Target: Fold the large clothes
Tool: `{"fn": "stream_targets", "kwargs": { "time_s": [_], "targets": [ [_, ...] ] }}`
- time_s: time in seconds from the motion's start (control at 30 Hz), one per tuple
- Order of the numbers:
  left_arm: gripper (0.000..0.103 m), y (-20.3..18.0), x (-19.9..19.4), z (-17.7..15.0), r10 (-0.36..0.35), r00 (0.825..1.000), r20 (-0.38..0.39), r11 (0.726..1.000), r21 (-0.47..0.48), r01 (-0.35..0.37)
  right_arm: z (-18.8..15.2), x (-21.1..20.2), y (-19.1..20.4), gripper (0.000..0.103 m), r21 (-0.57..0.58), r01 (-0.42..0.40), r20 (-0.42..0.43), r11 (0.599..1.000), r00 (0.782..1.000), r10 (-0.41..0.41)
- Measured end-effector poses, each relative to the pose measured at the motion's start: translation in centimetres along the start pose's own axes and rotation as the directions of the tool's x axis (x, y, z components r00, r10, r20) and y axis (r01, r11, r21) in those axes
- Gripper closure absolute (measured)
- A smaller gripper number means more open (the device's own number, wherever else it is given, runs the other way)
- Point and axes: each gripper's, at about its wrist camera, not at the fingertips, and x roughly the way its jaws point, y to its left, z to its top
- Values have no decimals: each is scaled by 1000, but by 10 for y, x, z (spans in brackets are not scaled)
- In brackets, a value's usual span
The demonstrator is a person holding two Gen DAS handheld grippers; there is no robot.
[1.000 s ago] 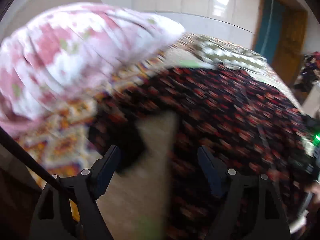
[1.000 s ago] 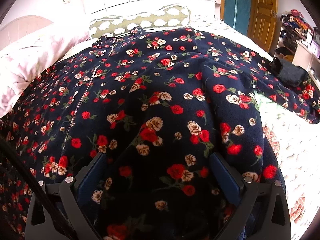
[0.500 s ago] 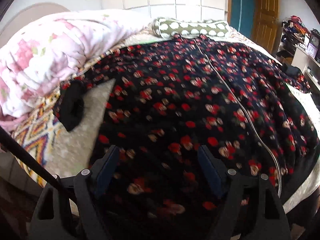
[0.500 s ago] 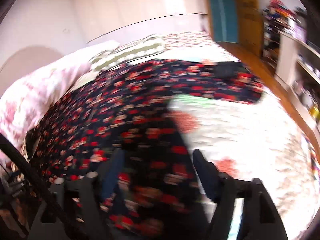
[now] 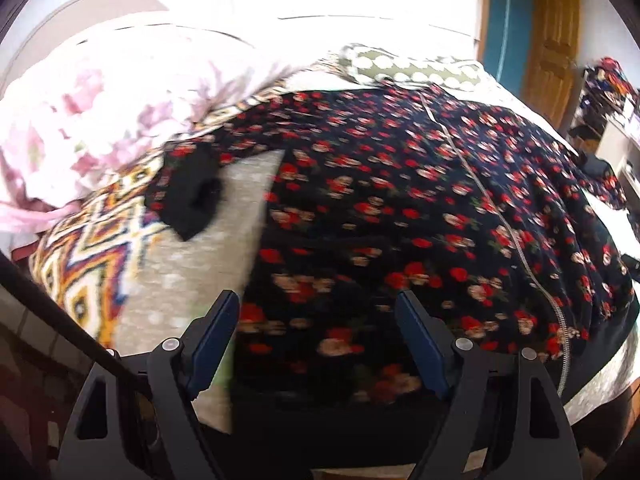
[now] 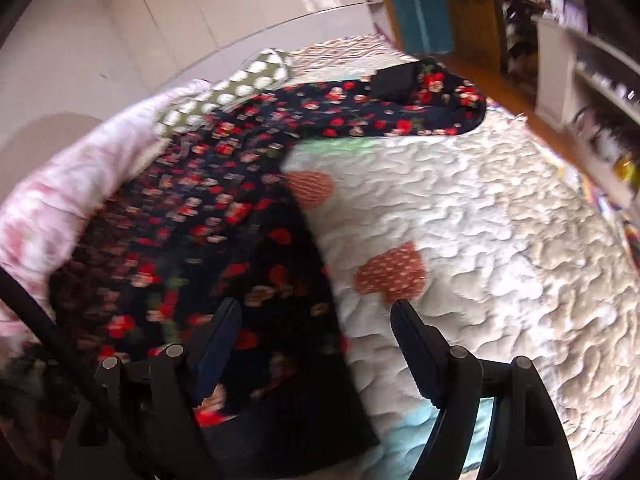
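Both tools released: left tool (image 5: pixel 318 338) and right tool (image 6: pixel 316 344) now hover at the floral robe's (image 5: pixel 400 208) hem, lower frame, spread on the bed (image 6: pixel 480 240). Right tool has shifted to the hem corner; folding unstarted.

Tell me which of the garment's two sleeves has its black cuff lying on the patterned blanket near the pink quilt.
The sleeve in the left wrist view: its black cuff rests on the zigzag blanket. The other sleeve stretches across the white heart quilt.
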Motion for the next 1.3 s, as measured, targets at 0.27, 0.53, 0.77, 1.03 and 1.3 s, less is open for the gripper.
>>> {"fn": "stream_targets", "kwargs": {
  "time_s": [0.27,0.53,0.77,1.03,1.3],
  "targets": [
    [17,83,20,-7,-87,994,-64,973,-220,71,-10,5,-3,21,5,-67,-1,998,998,67],
    [49,21,39,-14,-172,967,-190,985,-59,164,-11,16,20,71,-42,-53,-23,998,998,52],
    [92,31,-1,5,-153,975,-163,988,-59,145,-14,-20,8,89,56,-232,-43,971,971,235],
    [89,68,-41,-16,-111,983,-149,989,-115,94,-76,-67,11,89,48,-301,-89,953,949,304],
    [60,92,-69,-25,25,999,-46,992,-119,-30,-37,-93,-14,65,-7,-155,-13,988,988,154]
  ]
}}
